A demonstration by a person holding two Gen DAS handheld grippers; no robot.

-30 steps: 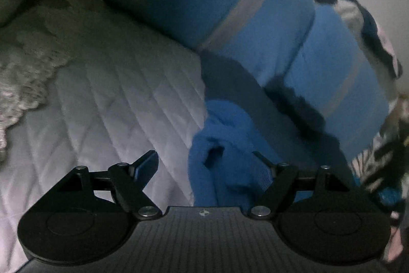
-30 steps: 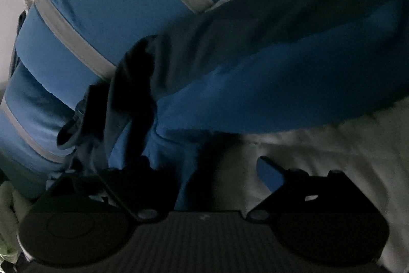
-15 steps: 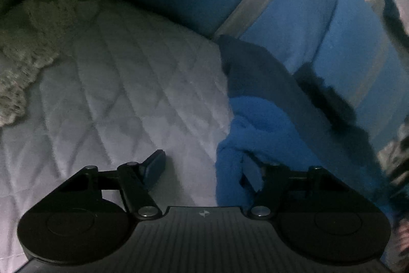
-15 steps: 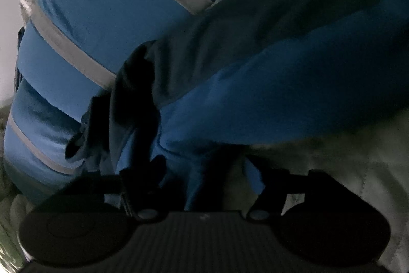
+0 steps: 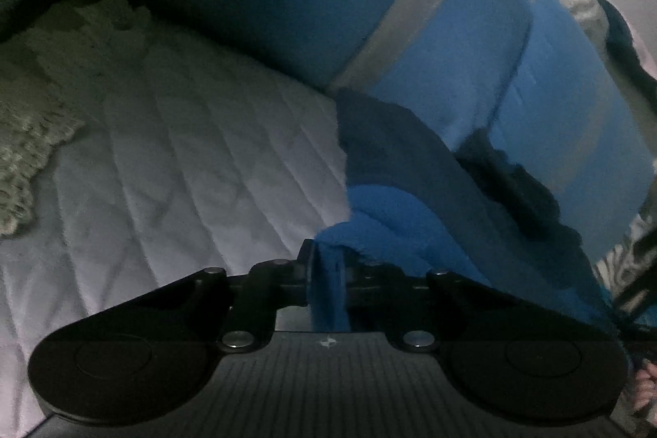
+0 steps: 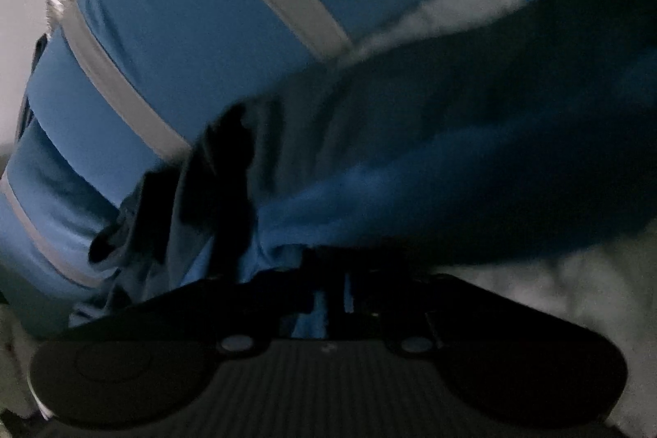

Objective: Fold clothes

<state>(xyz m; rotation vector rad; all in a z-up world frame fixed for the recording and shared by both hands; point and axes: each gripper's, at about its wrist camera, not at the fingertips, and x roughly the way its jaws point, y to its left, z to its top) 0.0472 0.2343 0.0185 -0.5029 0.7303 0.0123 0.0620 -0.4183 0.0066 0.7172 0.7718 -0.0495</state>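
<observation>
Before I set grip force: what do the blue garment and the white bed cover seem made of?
Blue garment: soft fleece-like knit, going by its matte, fuzzy edge; the dim light leaves this uncertain. White bed cover: padded quilted fabric with a slight sheen, going by its stitched diamond lines.

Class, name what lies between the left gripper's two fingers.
A fold of the blue garment fills the left gripper; seen in the left wrist view.
</observation>
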